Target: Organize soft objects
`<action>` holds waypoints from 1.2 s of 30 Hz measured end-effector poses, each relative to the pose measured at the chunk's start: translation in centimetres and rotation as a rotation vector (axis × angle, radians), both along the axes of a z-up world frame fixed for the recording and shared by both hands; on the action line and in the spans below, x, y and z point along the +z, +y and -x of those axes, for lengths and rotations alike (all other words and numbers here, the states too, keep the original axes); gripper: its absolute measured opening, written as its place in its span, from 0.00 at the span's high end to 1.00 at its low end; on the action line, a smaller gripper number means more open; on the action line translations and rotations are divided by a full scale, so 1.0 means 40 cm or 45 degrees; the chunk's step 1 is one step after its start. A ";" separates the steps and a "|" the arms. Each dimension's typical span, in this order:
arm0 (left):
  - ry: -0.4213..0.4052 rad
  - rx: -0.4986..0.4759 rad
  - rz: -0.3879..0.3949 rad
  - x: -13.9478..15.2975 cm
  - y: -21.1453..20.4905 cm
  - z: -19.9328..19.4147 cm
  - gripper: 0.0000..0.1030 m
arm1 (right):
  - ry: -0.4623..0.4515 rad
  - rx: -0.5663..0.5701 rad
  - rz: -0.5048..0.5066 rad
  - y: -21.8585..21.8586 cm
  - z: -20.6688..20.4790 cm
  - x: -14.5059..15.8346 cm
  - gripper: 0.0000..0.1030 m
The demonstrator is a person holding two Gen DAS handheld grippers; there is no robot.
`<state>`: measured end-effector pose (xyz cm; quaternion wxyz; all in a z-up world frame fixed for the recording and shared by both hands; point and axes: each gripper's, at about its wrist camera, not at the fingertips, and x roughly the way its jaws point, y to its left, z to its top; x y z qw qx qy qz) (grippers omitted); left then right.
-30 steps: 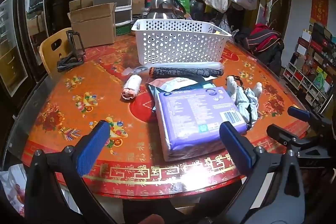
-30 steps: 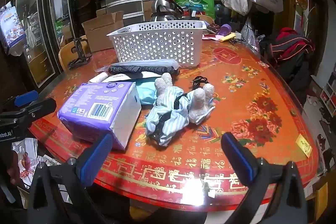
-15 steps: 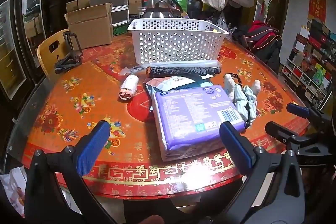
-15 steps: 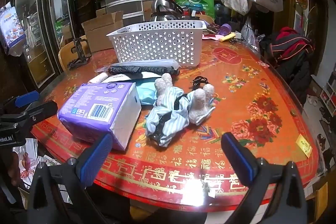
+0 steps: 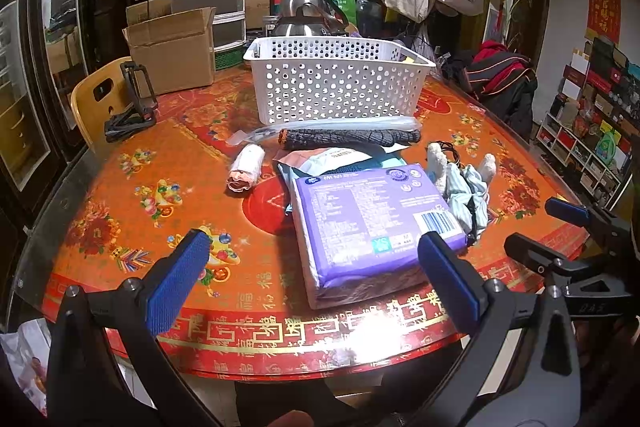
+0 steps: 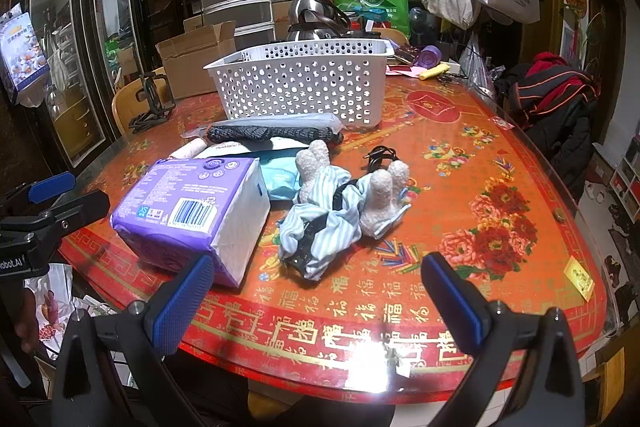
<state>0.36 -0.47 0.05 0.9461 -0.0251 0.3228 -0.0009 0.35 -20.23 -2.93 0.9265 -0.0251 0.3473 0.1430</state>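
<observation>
Both tools, left tool (image 5: 312, 277) and right tool (image 6: 318, 293), stay open and empty, edging toward the purple pack (image 5: 372, 223); basket (image 5: 336, 83) unfilled.

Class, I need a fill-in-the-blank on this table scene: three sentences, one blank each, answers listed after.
1. The basket with holes is coloured ____.
2. The left tool and right tool are both ____ and hold nothing.
3. The barcode is printed on the ____ pack.

Missing words: white; open; purple
</observation>
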 end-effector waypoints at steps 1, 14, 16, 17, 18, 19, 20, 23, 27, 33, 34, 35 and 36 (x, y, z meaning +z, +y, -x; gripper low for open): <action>0.000 0.000 0.000 0.000 0.001 0.000 0.00 | 0.001 0.000 0.000 0.000 0.000 0.000 0.00; -0.006 -0.002 -0.001 0.005 0.001 0.000 0.00 | 0.001 0.000 -0.002 -0.001 -0.001 0.001 0.00; -0.005 -0.001 -0.002 0.005 0.001 0.000 0.00 | 0.001 0.000 -0.001 -0.001 -0.001 0.001 0.00; -0.004 -0.002 -0.001 0.005 0.001 0.000 0.00 | 0.001 -0.001 -0.002 -0.001 -0.001 0.001 0.00; -0.005 -0.003 0.000 0.004 0.001 0.000 0.00 | 0.001 -0.001 -0.002 -0.001 -0.001 0.001 0.00; -0.005 -0.003 0.001 0.005 0.001 0.000 0.00 | 0.002 -0.001 -0.002 -0.001 -0.002 0.001 0.00; -0.005 -0.002 -0.001 0.005 0.000 0.000 0.00 | 0.001 -0.001 -0.001 -0.002 -0.002 0.001 0.00; -0.008 -0.001 0.003 0.005 0.001 0.000 0.00 | 0.002 -0.001 -0.003 -0.003 -0.002 0.001 0.00; -0.007 -0.003 0.005 0.006 0.002 0.000 0.00 | 0.001 -0.001 -0.005 0.002 -0.002 0.001 0.00; -0.007 -0.003 0.015 0.009 0.007 -0.001 0.00 | 0.004 0.000 -0.005 0.004 -0.002 0.000 0.00; -0.008 0.000 0.017 0.009 0.008 -0.001 0.00 | 0.003 0.001 -0.004 0.005 -0.003 0.000 0.00; -0.006 0.002 0.019 0.009 0.009 -0.001 0.00 | 0.004 0.000 -0.004 0.004 -0.003 0.000 0.00; -0.004 0.003 0.021 0.009 0.010 -0.002 0.00 | 0.003 0.001 -0.004 0.005 -0.003 0.000 0.00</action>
